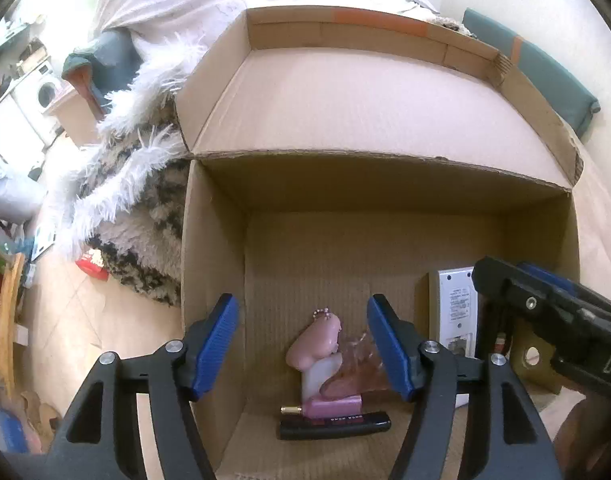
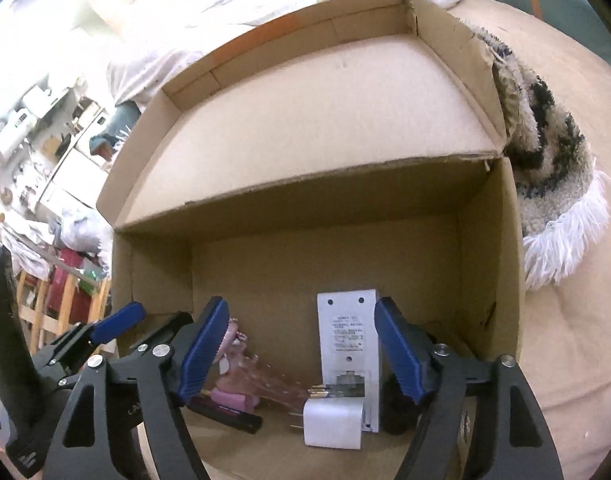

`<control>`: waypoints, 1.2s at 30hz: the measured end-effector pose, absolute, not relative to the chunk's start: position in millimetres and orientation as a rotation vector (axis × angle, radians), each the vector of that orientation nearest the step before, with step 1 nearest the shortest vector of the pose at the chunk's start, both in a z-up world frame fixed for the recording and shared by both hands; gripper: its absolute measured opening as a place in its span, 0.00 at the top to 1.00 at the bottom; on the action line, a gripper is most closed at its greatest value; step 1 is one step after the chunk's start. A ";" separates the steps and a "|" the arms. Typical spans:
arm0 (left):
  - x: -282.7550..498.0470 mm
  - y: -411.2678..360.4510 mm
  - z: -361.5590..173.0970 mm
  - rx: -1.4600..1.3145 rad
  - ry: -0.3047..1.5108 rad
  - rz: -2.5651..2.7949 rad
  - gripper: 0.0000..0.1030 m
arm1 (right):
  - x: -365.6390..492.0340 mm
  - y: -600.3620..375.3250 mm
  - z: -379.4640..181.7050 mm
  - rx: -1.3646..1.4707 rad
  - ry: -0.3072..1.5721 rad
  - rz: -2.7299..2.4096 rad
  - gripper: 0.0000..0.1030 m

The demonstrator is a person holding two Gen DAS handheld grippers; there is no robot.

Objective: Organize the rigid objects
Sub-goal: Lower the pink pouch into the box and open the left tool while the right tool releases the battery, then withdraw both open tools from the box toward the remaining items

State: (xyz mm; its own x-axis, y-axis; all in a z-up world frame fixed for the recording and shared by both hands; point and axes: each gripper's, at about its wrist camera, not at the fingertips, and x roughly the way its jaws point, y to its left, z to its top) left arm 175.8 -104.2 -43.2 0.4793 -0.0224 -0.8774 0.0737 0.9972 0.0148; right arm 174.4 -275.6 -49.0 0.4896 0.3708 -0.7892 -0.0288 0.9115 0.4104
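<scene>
— Nearest the left wrist camera, what do you see?

— Left gripper (image 1: 303, 348) with its 2 blue pads spread wide, nothing between them, hanging over the open cardboard box (image 1: 209, 264). Below it on the box floor: a black tube (image 1: 335, 429), a pink bottle with a gold tip (image 1: 325, 407) touching it, and a pink keychain figure (image 1: 317, 342) just behind.

— And the right side?

— Right gripper (image 2: 301, 350) also stands wide and empty. A white charger plug (image 2: 333, 424) lies just under it, touching a white rectangular device (image 2: 347, 344) that stands upright. Crinkled clear wrap (image 2: 277, 384) lies between the plug and the pink things.

— Farther off?

— Box lid (image 2: 305, 108) folded back, then a shaggy patterned rug (image 2: 545, 140) against the box's right wall.
</scene>
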 end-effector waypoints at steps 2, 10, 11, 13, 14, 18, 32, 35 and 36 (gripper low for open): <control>175.2 -104.2 -44.7 0.066 1.075 -0.057 0.37 | 175.3 -275.4 -49.1 0.371 1.032 0.252 0.16; 173.3 -106.0 -37.3 0.090 1.083 -0.070 0.36 | 171.0 -270.7 -37.9 0.337 0.983 0.258 0.00; 173.2 -105.6 -35.3 0.094 1.091 -0.074 0.36 | 169.9 -271.6 -36.6 0.340 0.983 0.256 0.00; 172.4 -104.5 -29.2 0.108 1.101 -0.075 0.36 | 166.6 -273.6 -35.5 0.361 0.986 0.260 0.00; 170.6 -101.9 -23.6 0.105 1.096 -0.068 0.36 | 163.9 -275.2 -34.6 0.370 0.989 0.261 0.00; 157.6 -90.7 -6.2 0.086 1.061 -0.062 0.33 | 148.2 -283.5 -25.8 0.380 0.973 0.249 0.00; 85.7 -63.3 -13.6 -0.007 1.143 -0.041 0.32 | 86.1 -292.7 -31.0 0.452 1.046 0.282 0.00; 73.9 -61.9 -20.5 0.007 1.157 -0.036 0.32 | 74.7 -296.8 -40.2 0.499 1.098 0.301 0.00; 70.9 -60.9 -22.3 0.007 1.160 -0.031 0.32 | 71.9 -297.6 -42.6 0.511 1.113 0.303 0.00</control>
